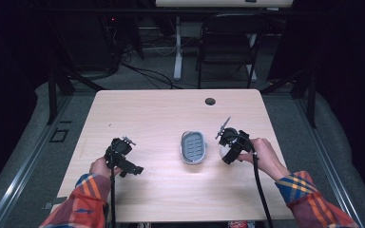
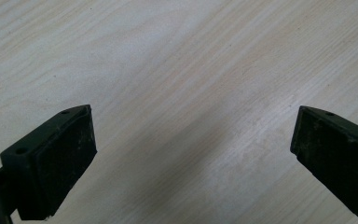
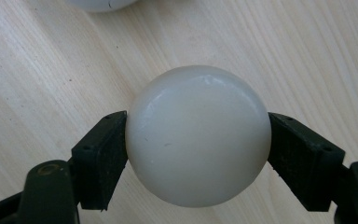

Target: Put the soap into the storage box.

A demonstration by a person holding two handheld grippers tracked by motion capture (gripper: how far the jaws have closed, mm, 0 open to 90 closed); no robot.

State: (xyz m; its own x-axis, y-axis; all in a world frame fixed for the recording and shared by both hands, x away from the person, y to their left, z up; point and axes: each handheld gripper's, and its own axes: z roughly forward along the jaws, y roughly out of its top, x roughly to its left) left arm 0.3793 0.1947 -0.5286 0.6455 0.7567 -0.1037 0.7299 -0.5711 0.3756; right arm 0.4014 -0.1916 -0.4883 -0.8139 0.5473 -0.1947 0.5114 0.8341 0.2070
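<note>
A smooth white rounded object [image 3: 198, 135] sits clamped between the two black jaws of my right gripper [image 3: 198, 140]. In the high view that white object [image 1: 224, 151] shows just left of the right gripper [image 1: 228, 148], to the right of a grey oval dish [image 1: 193, 147] with a slotted blue inset. My left gripper [image 1: 132, 167] hangs over the table's front left part. Its jaws stand wide apart in the left gripper view, left gripper [image 2: 193, 149], with nothing but bare wood between them.
The light wooden table [image 1: 161, 114] has a round cable hole [image 1: 210, 101] near its far edge. A black folding chair [image 1: 228, 42] and a white desk leg [image 1: 177, 47] stand beyond it. A pale rim [image 3: 98, 3] peeks in at the top of the right gripper view.
</note>
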